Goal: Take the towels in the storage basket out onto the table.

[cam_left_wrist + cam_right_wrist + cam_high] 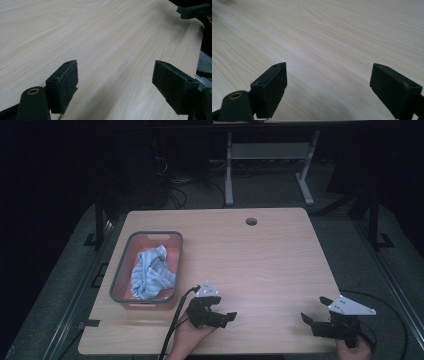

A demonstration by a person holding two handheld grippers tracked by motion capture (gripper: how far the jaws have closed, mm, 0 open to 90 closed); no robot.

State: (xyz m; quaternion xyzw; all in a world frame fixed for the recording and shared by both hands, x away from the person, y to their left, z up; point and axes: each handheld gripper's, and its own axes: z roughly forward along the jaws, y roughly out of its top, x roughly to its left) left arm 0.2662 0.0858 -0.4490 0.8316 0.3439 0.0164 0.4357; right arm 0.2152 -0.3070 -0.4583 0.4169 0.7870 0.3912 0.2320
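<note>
- Left gripper and right gripper — jaws spread wide, empty, near edge of table.
- Cloth crumpled in bin, far left — likely soft, light; pinch a raised fold.

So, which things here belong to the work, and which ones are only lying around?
Belonging to the work:
- crumpled blue-and-white striped cloth
- grey-rimmed orange plastic basket holding it
- left gripper, fingers open
- right gripper, fingers open

Only lying around:
- light wooden table with round cable hole
- grey metal frame on the floor behind
</note>
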